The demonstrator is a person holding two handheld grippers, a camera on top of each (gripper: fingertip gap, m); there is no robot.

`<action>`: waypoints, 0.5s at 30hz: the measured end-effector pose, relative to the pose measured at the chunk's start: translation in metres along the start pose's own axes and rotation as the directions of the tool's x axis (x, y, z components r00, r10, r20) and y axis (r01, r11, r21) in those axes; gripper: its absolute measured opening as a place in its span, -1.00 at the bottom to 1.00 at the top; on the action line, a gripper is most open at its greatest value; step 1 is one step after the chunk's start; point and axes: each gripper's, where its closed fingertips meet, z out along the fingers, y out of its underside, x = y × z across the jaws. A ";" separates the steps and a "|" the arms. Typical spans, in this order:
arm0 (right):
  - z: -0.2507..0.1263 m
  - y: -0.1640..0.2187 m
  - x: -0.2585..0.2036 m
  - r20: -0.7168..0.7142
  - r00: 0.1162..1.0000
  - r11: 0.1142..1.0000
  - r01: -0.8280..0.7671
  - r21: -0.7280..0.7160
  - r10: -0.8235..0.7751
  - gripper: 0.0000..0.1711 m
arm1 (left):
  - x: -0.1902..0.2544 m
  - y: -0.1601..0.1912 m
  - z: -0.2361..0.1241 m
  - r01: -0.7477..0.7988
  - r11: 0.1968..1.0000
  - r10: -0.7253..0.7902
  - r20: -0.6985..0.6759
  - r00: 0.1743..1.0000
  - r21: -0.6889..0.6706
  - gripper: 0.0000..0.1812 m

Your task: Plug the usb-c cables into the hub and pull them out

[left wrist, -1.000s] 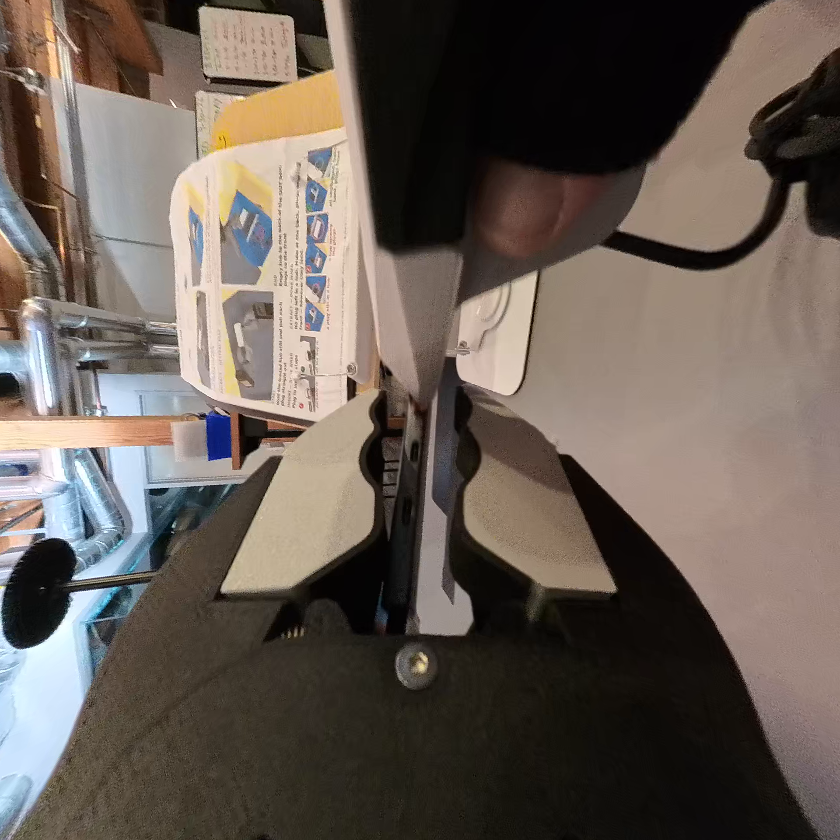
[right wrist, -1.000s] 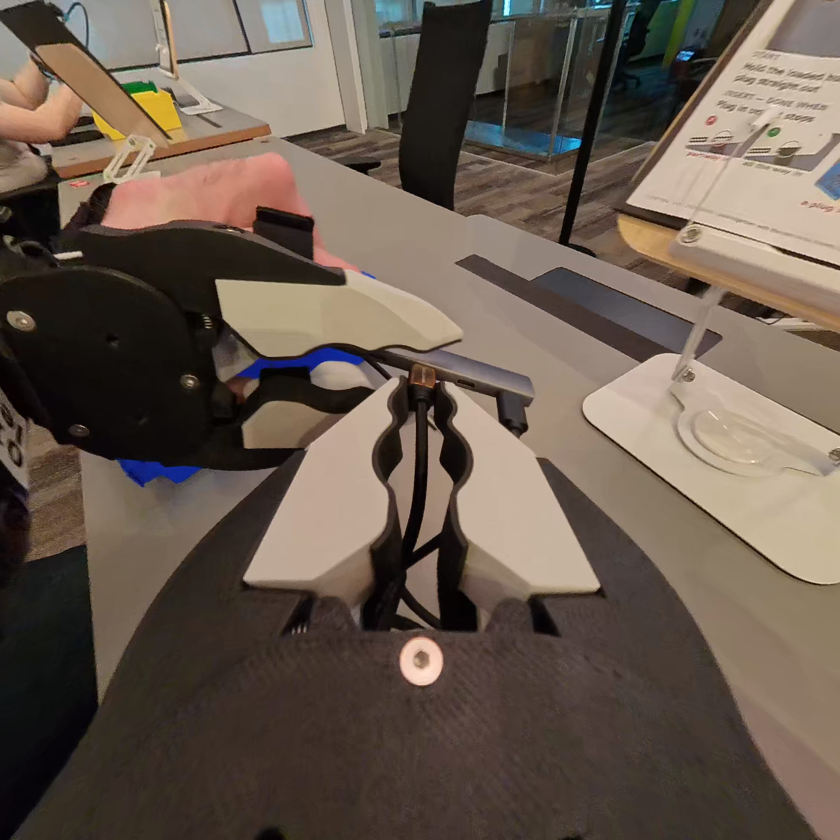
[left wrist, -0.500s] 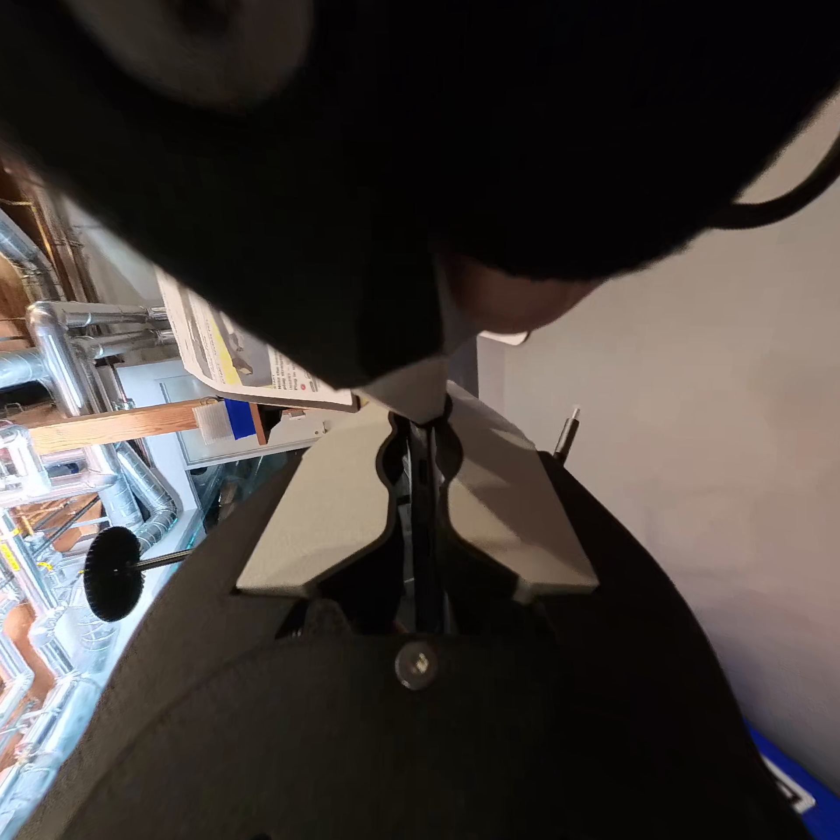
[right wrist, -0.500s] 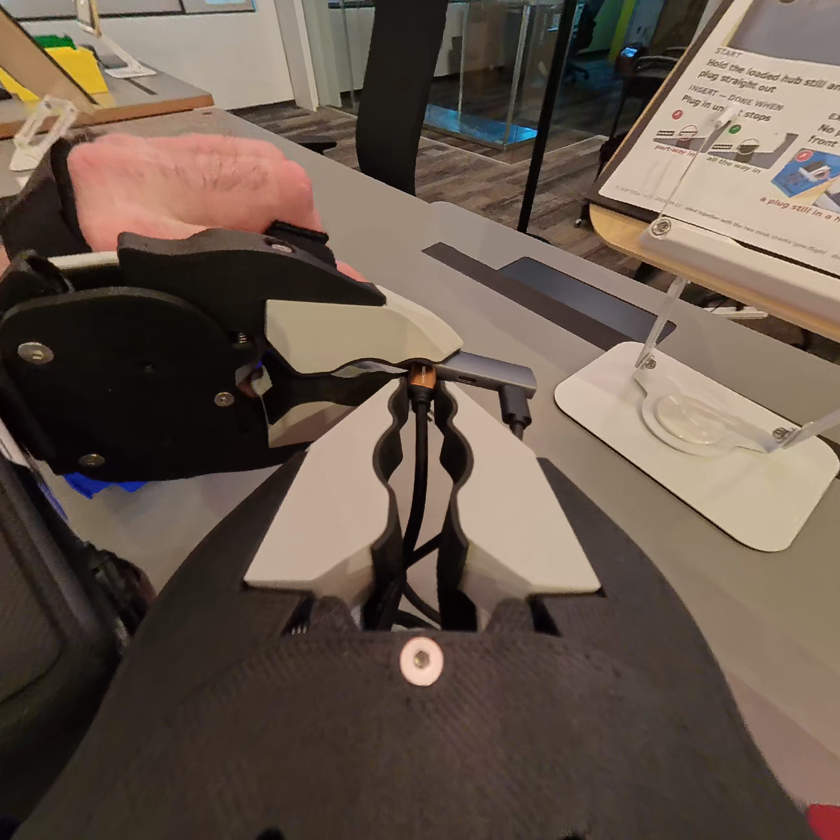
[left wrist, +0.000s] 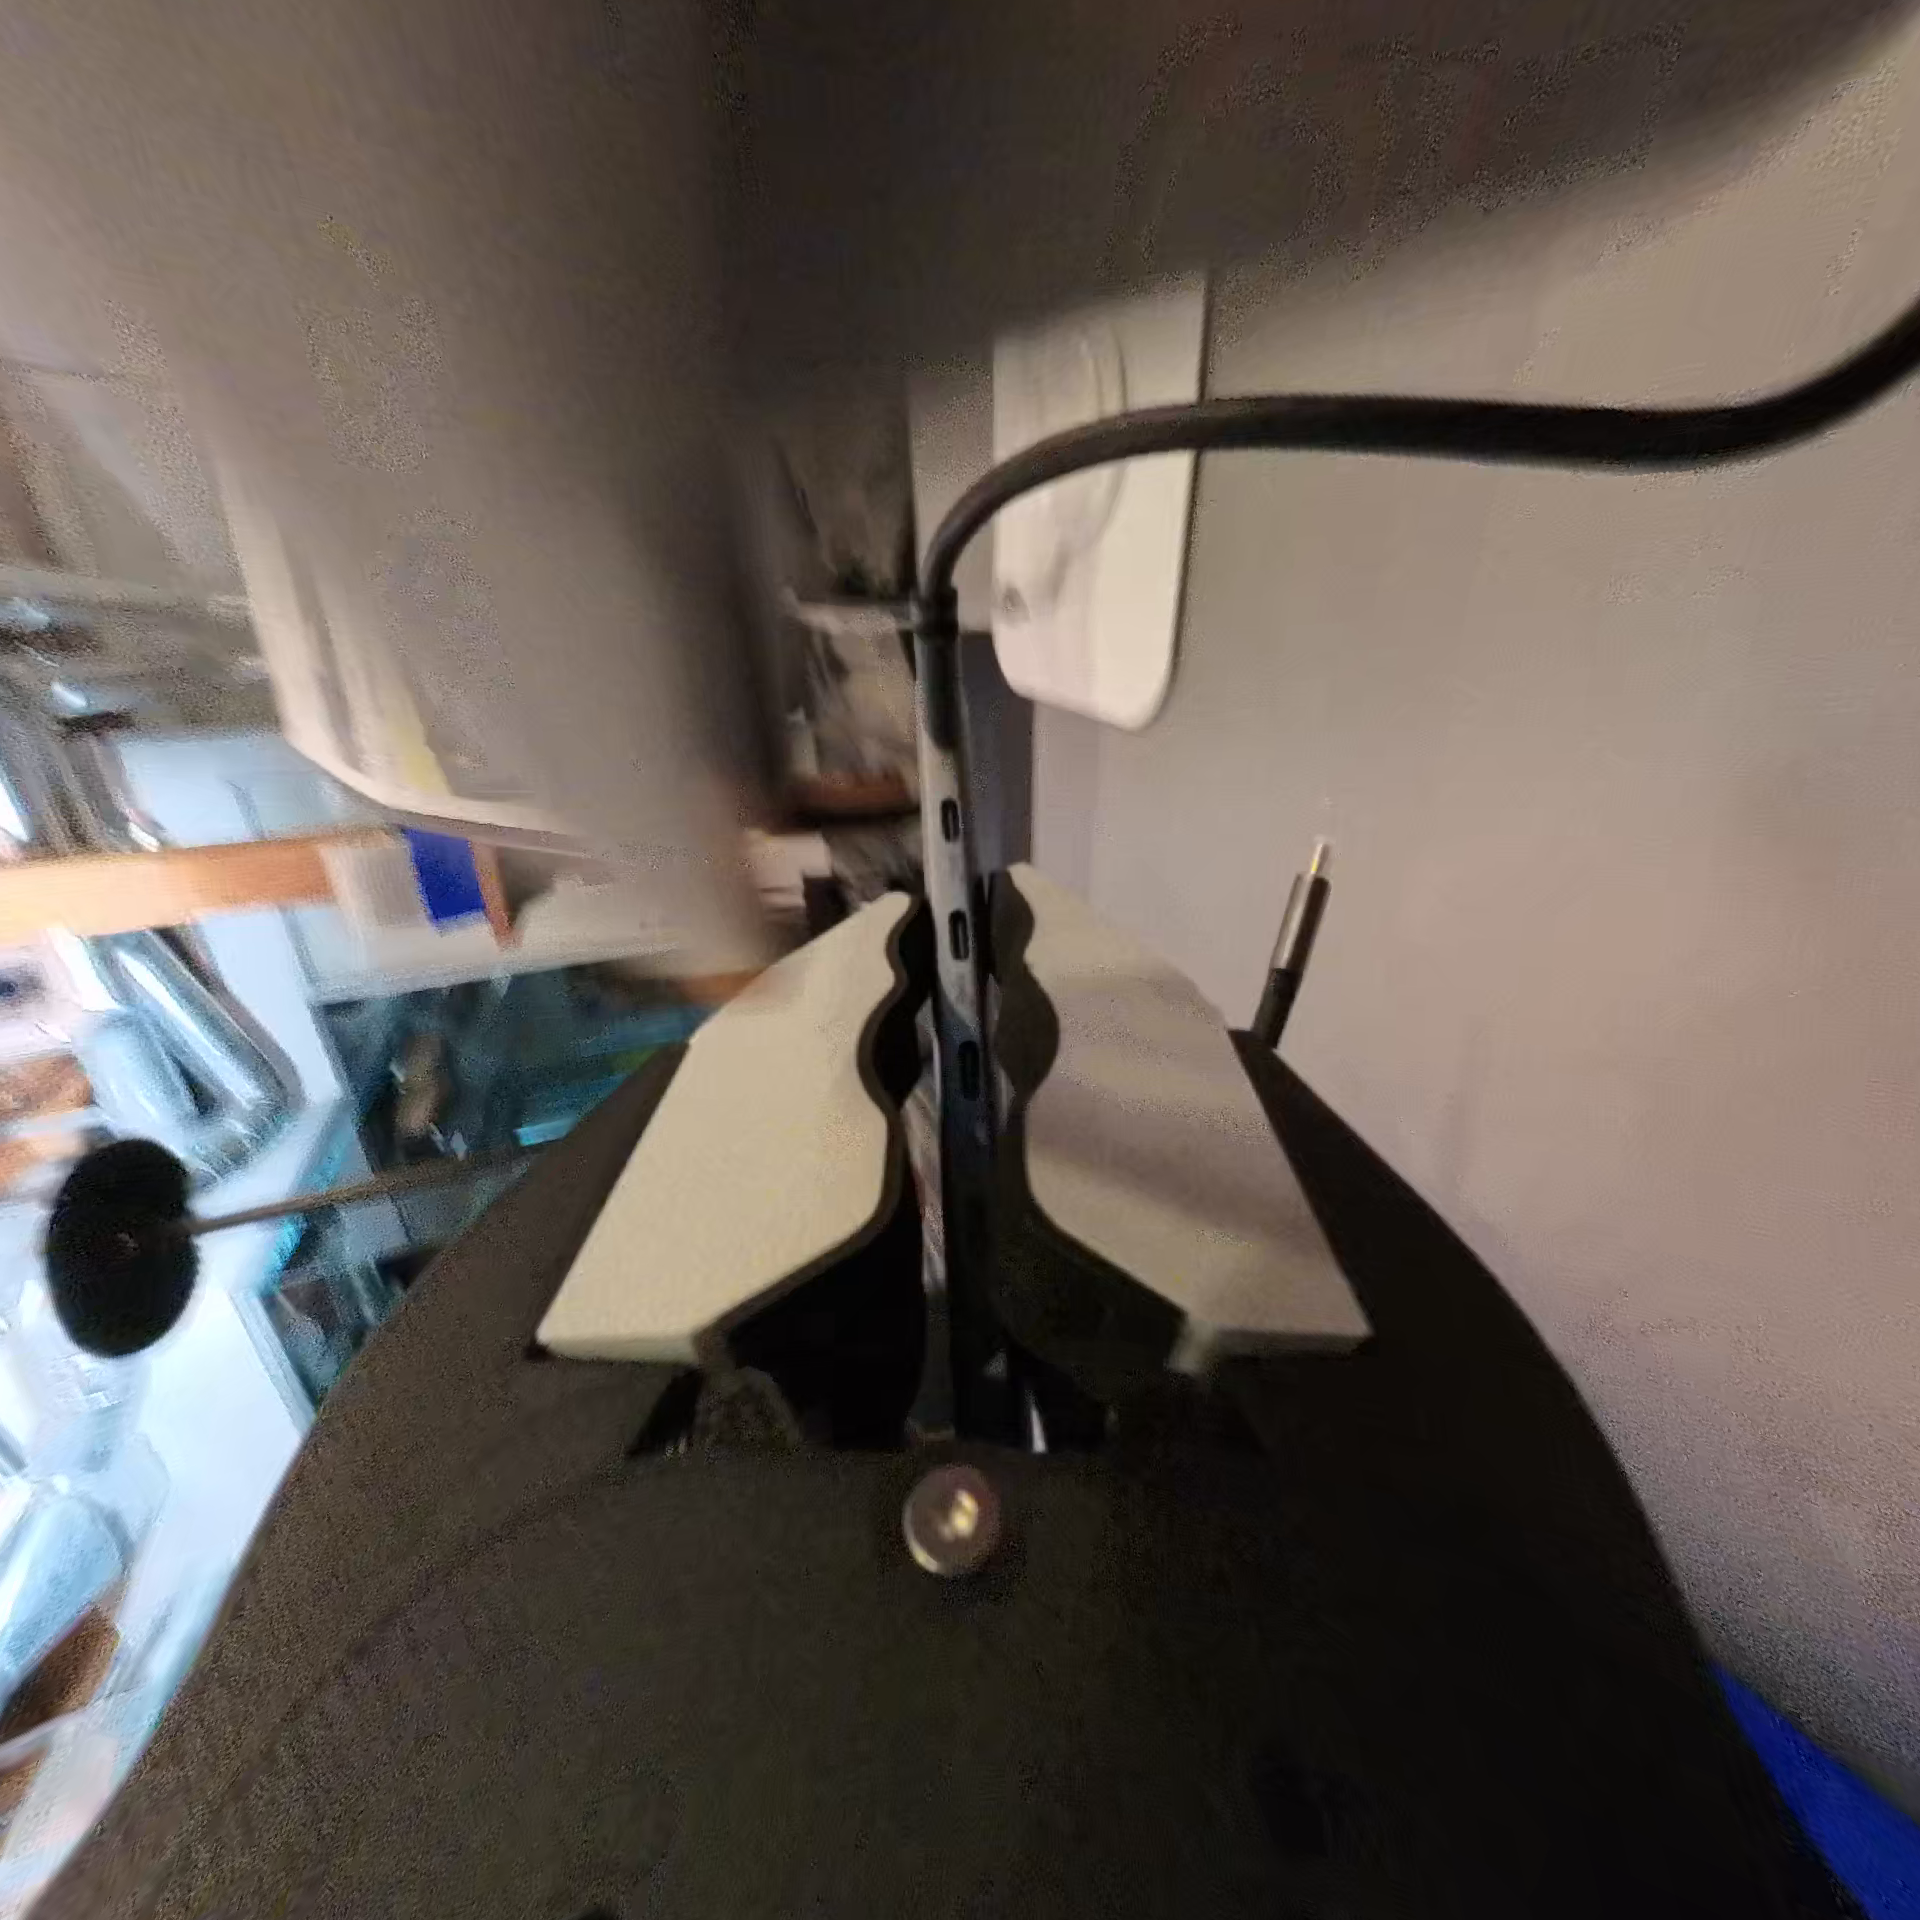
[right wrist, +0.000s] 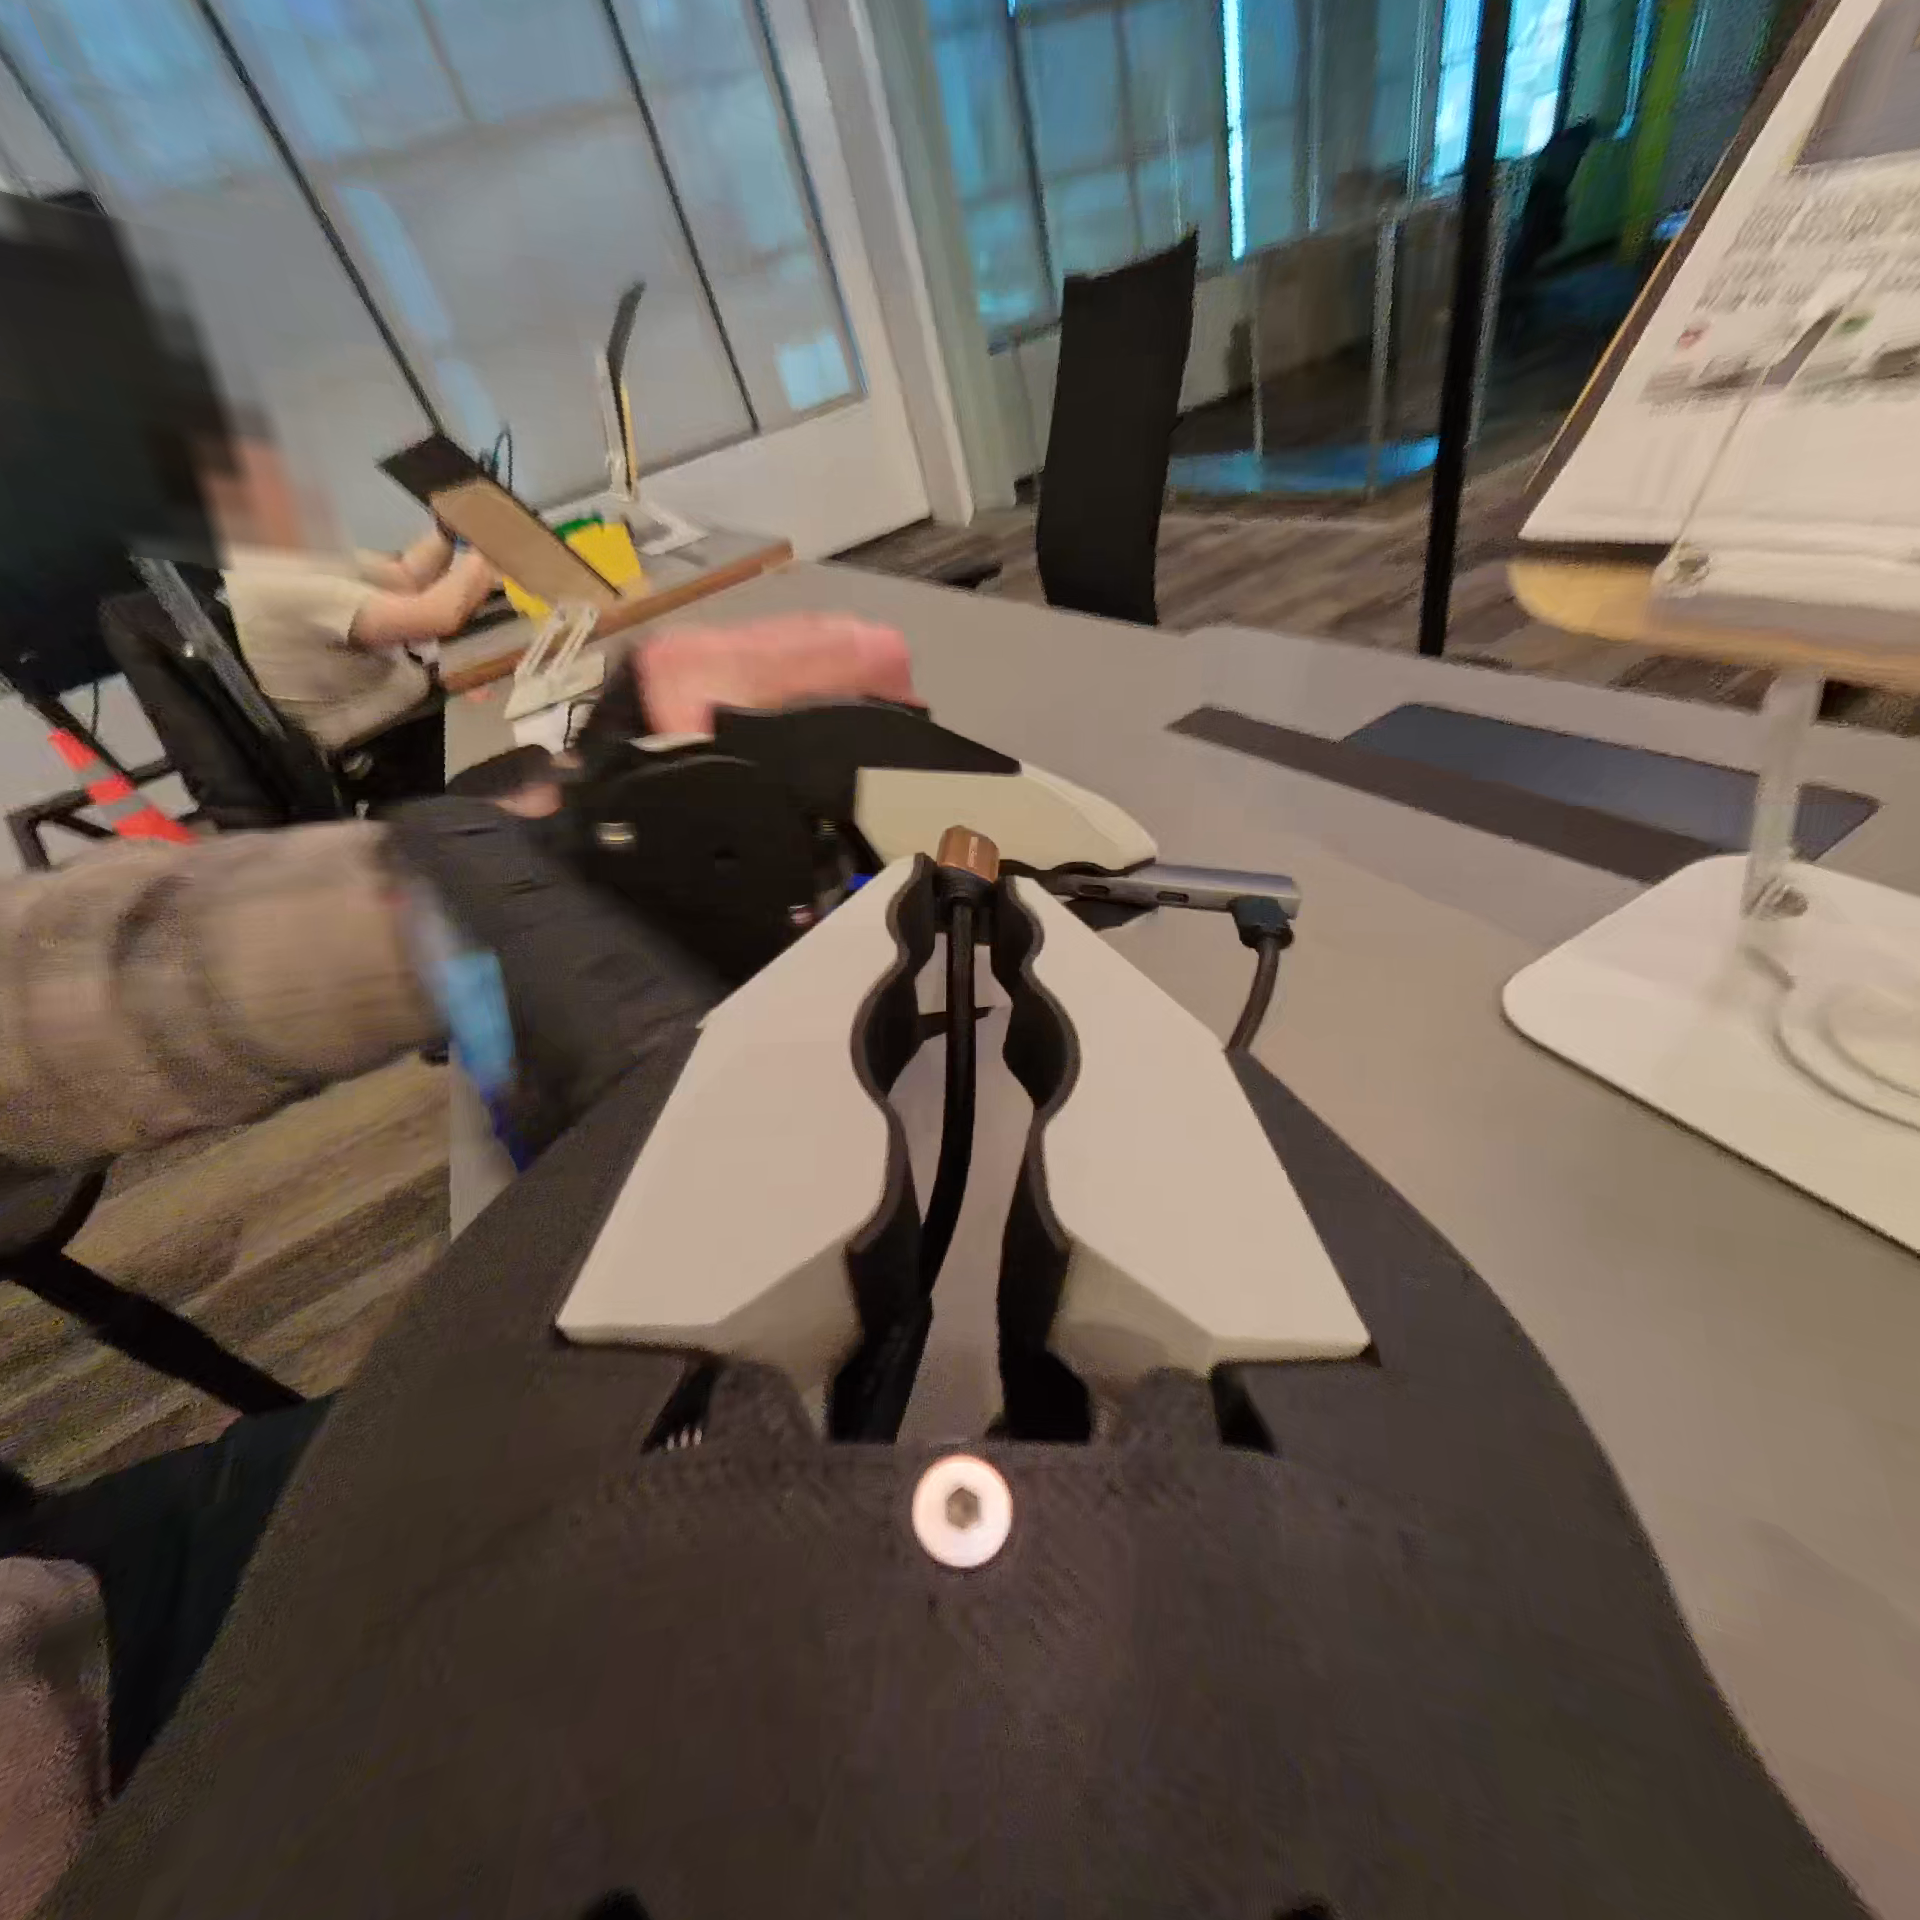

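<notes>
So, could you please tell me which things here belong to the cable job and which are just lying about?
Job:
- grey hub, clamped in the left gripper
- copper-tipped cable, pinched by the right gripper
- loose silver plug

Lying about:
- white stand base
- instruction sheet
- black chair

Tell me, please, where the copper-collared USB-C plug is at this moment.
In the right wrist view the copper-collared plug sits clamped at the tip of the right gripper, clear of the grey hub held by the left gripper just beyond.
</notes>
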 end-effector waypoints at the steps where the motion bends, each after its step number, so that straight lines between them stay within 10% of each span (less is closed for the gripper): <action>1: -0.005 -0.004 0.003 -0.047 0.998 0.999 0.046 -0.001 -0.046 -0.90 | 0.004 0.016 0.011 0.045 0.999 -0.046 -0.021 0.999 -0.005 -0.91; 15: -0.059 -0.037 0.019 -0.077 0.989 0.992 0.128 -0.023 -0.129 -0.89 | -0.009 0.034 -0.005 0.118 0.993 -0.118 0.007 0.993 -0.006 -0.89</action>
